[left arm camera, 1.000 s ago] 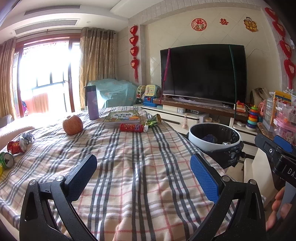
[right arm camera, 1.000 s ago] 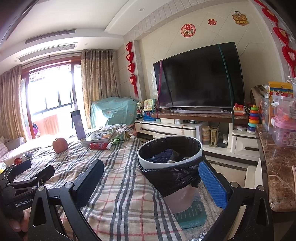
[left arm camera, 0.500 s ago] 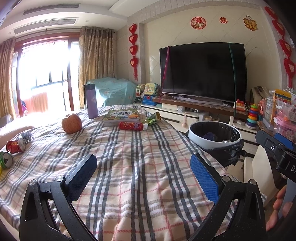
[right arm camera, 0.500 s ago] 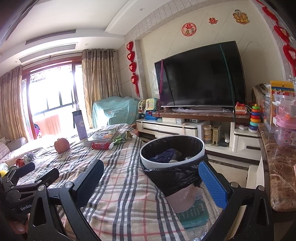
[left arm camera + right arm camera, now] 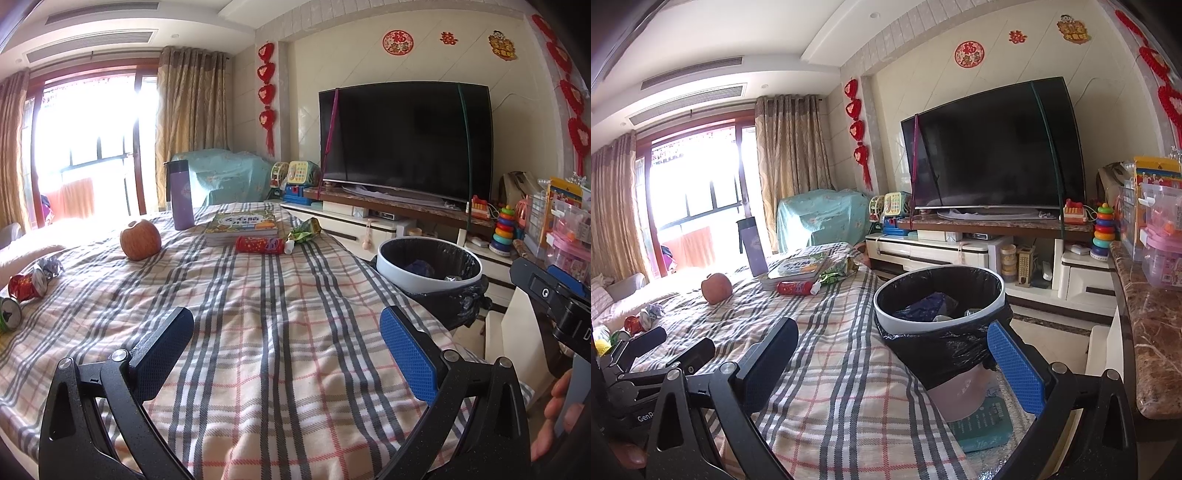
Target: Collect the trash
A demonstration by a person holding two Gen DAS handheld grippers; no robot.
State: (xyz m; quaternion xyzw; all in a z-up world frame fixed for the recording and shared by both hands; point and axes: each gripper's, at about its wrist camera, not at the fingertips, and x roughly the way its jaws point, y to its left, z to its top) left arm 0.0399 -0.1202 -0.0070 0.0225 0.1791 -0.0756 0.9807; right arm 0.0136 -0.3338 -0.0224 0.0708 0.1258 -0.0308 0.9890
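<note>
Trash on the plaid desk (image 5: 295, 314): a red wrapper (image 5: 259, 244) is lying beside a crumpled green one (image 5: 304, 232); left claw (image 5: 288, 350) and right claw (image 5: 894, 365) are gaping wide, holding nothing.

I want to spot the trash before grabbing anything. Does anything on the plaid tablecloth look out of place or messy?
Yes. A red snack tube lies on its side beside a crumpled green wrapper near the book stack. At the left edge, crushed cans and crinkled foil lie scattered. The bin stands upright.

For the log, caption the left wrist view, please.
Open left gripper over plaid cloth; red can, green wrapper beyond; lined bin at right.
</note>
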